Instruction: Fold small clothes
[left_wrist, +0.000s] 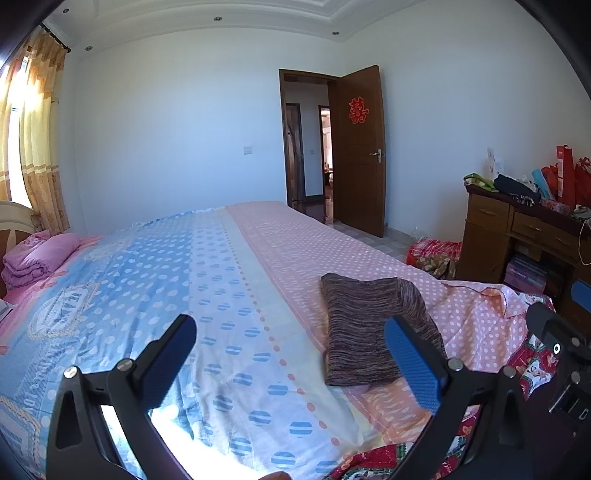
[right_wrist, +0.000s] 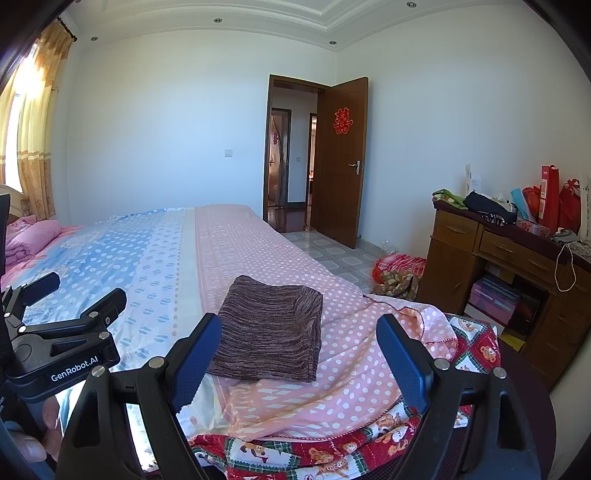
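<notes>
The brown knit garment lay folded on the bed, at twelve o'clock from the right gripper and two o'clock from the left gripper. Both sets of fingers stood wide open, holding nothing. A careless grab could probably undo the fold, since loose knit slides.

A home bedroom is shown: a bed under a dotted blue-and-pink sheet is seen, curtains at far left, a wooden door opened, a cluttered wooden dresser at right.
</notes>
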